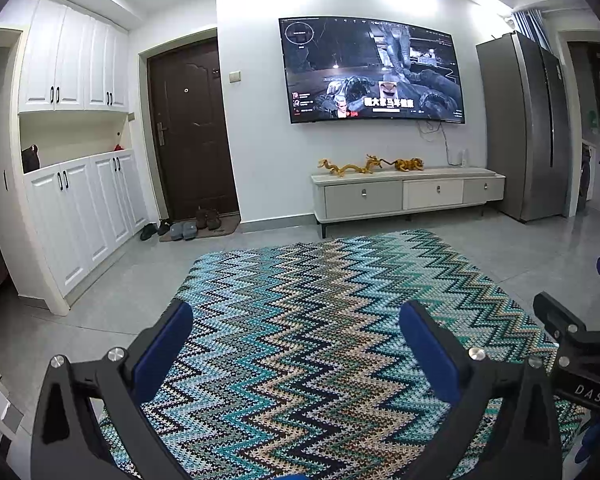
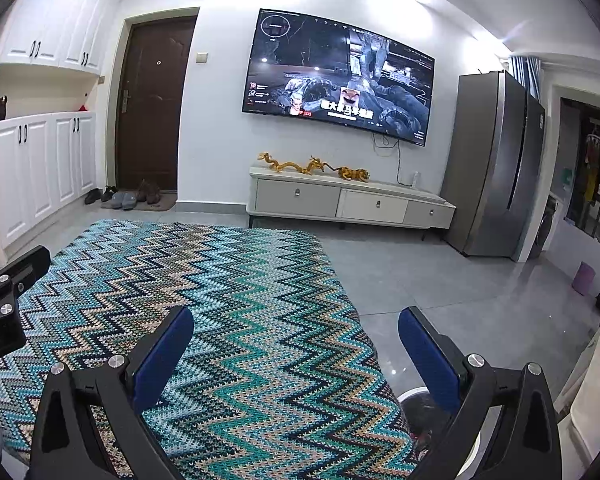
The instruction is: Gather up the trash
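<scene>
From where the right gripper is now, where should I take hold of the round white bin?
Probably the thin rim, one finger inside and one outside, coming from above on the bare-floor side: the white bin stands with its mouth facing up, and the zigzag cloth hides its other side. The right gripper is open.

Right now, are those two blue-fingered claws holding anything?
Nothing. The left hand-held gripper and the right hand-held gripper are both open, with only the zigzag cloth visible between their fingers.

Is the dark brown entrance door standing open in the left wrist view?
No, the dark brown entrance door sits shut, flush in its frame.
</scene>
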